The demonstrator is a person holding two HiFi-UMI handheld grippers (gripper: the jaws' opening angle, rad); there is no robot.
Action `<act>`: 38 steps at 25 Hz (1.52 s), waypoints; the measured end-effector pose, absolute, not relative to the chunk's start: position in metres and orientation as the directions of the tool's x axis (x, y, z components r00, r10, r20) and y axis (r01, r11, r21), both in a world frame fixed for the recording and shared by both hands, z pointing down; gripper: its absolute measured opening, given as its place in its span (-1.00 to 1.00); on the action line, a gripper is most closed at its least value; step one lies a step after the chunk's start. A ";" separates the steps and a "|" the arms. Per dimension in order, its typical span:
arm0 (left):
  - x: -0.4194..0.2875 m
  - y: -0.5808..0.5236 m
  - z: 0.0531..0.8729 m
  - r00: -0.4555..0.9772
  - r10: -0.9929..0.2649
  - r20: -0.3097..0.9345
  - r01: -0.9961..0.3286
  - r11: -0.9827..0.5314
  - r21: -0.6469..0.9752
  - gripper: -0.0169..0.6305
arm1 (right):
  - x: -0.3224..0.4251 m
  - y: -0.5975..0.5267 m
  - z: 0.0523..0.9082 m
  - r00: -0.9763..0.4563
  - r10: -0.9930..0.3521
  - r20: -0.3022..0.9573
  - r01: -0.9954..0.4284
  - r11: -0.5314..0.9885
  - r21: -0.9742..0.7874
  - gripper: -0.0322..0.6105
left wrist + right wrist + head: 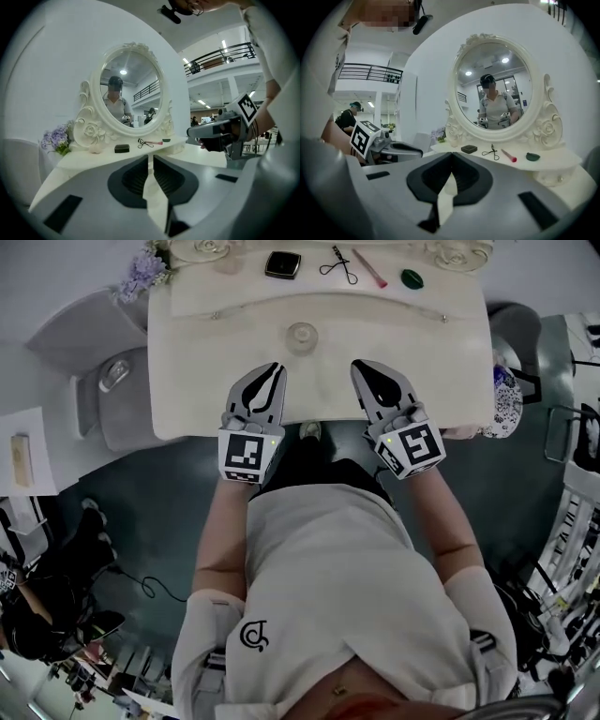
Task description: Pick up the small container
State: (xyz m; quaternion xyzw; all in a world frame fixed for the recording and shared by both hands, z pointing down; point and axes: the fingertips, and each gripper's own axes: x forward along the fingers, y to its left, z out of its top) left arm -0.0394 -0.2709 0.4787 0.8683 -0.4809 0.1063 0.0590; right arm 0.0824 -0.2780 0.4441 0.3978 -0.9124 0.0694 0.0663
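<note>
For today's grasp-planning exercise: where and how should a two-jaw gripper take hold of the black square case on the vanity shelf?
Probably its two opposite straight sides, coming down from above: the black square case lies flat and low on the shelf, with bare surface on either side.

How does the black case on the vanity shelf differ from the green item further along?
The black case is square and flat; the green item is a rounded oval. The black case looks larger than the green item. The black case lies left of the eyelash curler, the green item at the right end past the pink stick. Both rest on the shelf, untouched.
</note>
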 end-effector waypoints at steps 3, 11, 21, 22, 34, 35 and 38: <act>-0.034 -0.284 0.512 0.547 -0.785 0.292 -0.825 -0.565 0.028 -0.55 | 0.080 -0.296 0.464 -0.666 -0.717 0.208 -0.738 0.674 -0.041 -0.88; -0.009 -0.316 0.568 0.587 -0.717 0.377 -0.794 -0.600 0.096 0.27 | 0.081 -0.325 0.502 -0.655 -0.704 0.274 -0.748 0.656 -0.103 -0.88; 0.013 -0.348 0.612 0.539 -0.668 0.514 -0.785 -0.619 0.019 0.39 | 0.089 -0.350 0.522 -0.654 -0.686 0.319 -0.741 0.665 -0.092 -0.88; 0.014 -0.350 0.615 0.530 -0.666 0.525 -0.787 -0.616 0.013 0.39 | 0.090 -0.352 0.524 -0.658 -0.679 0.325 -0.737 0.670 -0.090 -0.88; 0.017 -0.357 0.627 0.501 -0.658 0.562 -0.792 -0.610 -0.009 0.13 | 0.097 -0.364 0.531 -0.675 -0.648 0.352 -0.718 0.687 -0.112 -0.88; 0.017 -0.357 0.627 0.501 -0.658 0.562 -0.792 -0.611 -0.009 0.13 | 0.098 -0.364 0.530 -0.676 -0.647 0.353 -0.717 0.689 -0.111 -0.88; 0.016 -0.358 0.628 0.494 -0.660 0.566 -0.800 -0.601 -0.003 0.12 | 0.101 -0.360 0.531 -0.676 -0.644 0.358 -0.716 0.688 -0.117 -0.88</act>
